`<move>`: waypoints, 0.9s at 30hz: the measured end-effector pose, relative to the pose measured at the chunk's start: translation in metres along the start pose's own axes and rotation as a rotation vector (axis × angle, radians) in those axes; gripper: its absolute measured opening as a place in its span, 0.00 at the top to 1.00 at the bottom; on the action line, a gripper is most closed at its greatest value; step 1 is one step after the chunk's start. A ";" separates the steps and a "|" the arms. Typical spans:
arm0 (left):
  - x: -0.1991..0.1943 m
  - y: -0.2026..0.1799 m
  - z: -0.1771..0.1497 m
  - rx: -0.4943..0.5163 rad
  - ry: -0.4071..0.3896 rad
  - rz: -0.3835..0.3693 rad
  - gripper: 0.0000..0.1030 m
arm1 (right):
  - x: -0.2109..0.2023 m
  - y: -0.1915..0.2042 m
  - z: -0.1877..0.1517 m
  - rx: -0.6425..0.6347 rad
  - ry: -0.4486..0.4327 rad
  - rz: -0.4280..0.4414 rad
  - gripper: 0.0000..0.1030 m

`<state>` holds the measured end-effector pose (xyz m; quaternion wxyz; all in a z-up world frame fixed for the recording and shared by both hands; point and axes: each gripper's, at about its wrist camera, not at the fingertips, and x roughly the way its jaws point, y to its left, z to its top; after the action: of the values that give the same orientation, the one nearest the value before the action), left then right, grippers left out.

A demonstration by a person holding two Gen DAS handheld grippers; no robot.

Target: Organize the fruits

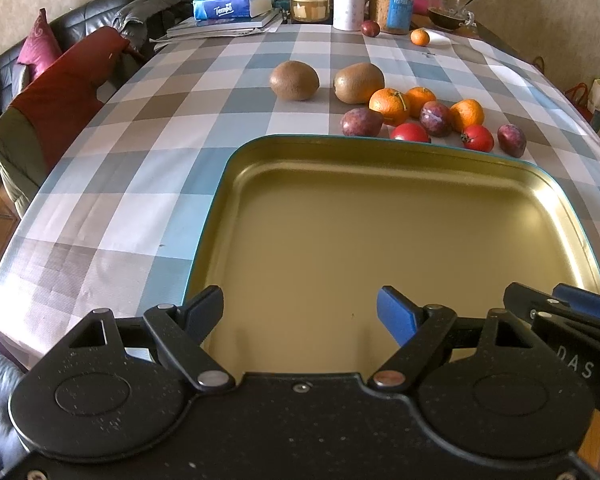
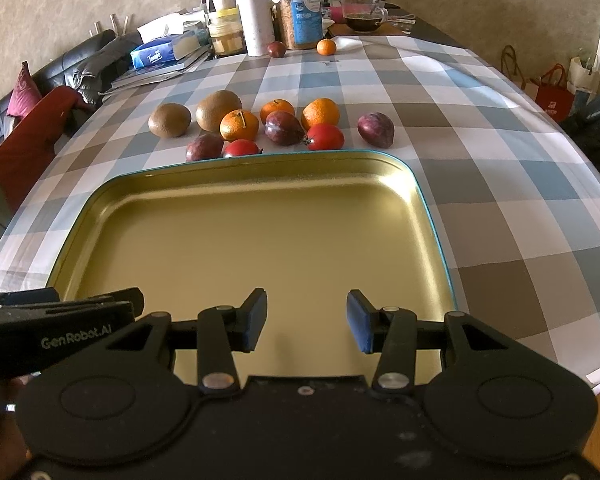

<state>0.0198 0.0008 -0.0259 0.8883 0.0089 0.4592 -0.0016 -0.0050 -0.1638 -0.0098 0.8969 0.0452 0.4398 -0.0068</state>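
Hovering side by side over near edge of gold tray [image 1: 236, 184], both claws hold nothing: left claw [image 1: 300, 316] spread wide, right claw [image 2: 307, 320] at narrower gap. Tray sits on checked desk [image 2: 500, 184]. Just beyond far rim: fruit cluster w/ two kiwis [image 1: 295, 80], tangerines [image 2: 239, 125], tomatoes [image 2: 325, 136]. Right view shows shopping bags [image 2: 556, 96] at desk's right; left view shows more of sofa [image 1: 76, 20].
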 end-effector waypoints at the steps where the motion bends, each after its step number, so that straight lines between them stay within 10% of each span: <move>1: 0.000 0.000 0.000 0.000 -0.001 -0.001 0.18 | 0.000 0.000 0.000 -0.001 0.000 0.001 0.54; 27: -0.001 0.022 0.074 0.038 -0.128 -0.009 0.18 | 0.011 -0.017 0.069 -0.013 -0.059 -0.004 0.54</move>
<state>0.0801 0.0213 0.0176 0.9154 0.0236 0.4015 -0.0152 0.0552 -0.1868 0.0228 0.9097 0.0383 0.4135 -0.0073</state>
